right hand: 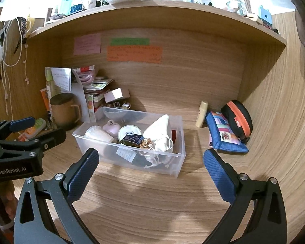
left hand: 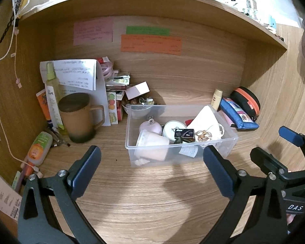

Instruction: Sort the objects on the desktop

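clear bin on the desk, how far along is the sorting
Done: the clear bin already holds a cloth pouch, a round tin and a small black box. In hand: nothing; both tongs are open and empty. Left: the blue pouch, black case and mug sit outside.

You face a light wooden desk alcove [right hand: 172, 85] with wood-grain back and side walls, three paper notes taped on its back panel, bright light above the shelf.

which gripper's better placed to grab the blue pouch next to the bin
Right, probably. The blue pouch lies just beyond the right gripper, right of the clear bin. The left gripper faces the bin instead. Both are open, empty.
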The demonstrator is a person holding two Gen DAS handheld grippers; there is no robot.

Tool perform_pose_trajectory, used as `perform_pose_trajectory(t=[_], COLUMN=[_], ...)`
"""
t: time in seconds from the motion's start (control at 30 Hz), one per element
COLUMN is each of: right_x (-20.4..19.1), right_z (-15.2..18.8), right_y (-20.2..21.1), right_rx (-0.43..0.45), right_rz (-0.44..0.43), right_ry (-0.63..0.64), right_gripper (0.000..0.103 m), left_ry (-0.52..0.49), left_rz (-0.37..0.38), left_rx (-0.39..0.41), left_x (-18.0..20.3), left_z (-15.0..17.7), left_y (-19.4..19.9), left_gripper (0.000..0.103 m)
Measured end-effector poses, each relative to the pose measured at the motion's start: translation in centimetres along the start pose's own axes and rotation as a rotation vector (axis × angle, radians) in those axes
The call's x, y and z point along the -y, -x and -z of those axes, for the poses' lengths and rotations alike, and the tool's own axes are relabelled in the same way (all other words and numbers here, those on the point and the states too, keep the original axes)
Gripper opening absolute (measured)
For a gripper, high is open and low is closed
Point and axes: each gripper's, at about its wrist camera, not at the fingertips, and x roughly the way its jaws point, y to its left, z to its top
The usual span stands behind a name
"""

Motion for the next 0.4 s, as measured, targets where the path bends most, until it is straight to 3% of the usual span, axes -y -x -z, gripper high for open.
perform_pose_trajectory(t=[0.4], right_x=[1.0], right_z=[0.5], right_y=[-1.6], right_rx=[-0.037], right_rz=[-0.01], right_ry=[-0.029], right_gripper=[0.103], left_ry=[-0.029], left_rz=[-0.021], left_rx=[0.019], left_x=[0.8], left_z=[-0.1], left_y=[-0.5], left_gripper=[0.102])
